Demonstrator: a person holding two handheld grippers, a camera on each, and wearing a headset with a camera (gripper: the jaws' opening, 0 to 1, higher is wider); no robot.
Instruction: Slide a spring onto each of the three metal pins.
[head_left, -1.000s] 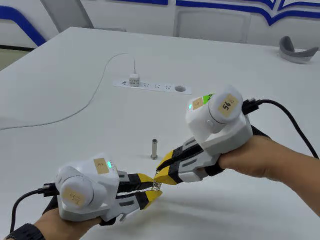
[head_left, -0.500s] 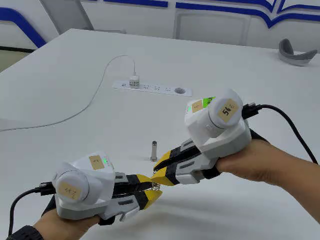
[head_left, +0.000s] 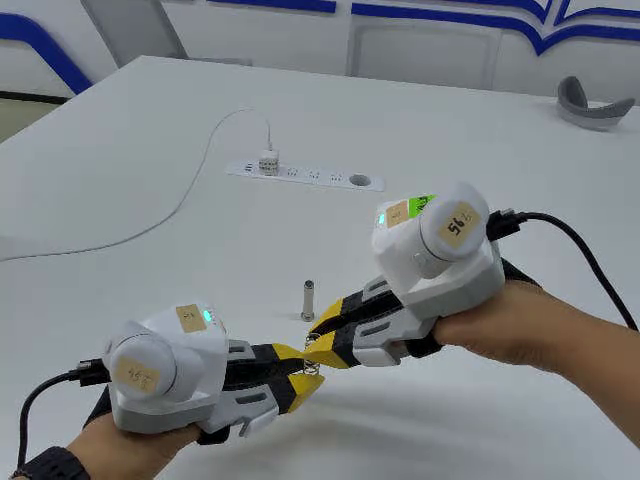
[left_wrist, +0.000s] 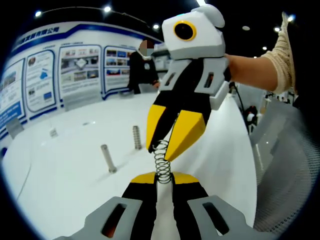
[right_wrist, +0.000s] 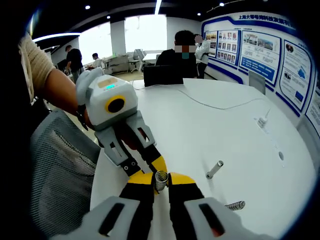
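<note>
The spring (head_left: 312, 367) sits low in the centre of the head view, where the two pairs of yellow tips meet, just as it did half a second ago. The left gripper (head_left: 302, 372) comes in from the lower left, its jaws drawn close on the near end of the spring. Its white body sits a little further left and higher in the frame than a second ago. The right gripper (head_left: 320, 350) reaches down from the right with its jaws pinched on the other end, and its body is slightly lower than a second ago. In the left gripper view the coil stands upright between the two sets of tips. The bare pin (head_left: 308, 298) stands on the white table (head_left: 150, 150) just above the tips, unmoved. In the left gripper view a second pin (left_wrist: 136, 137), ribbed as if wearing a coil, stands near it at centre left. The power strip (head_left: 300, 172) lies in the upper middle, as before.
</note>
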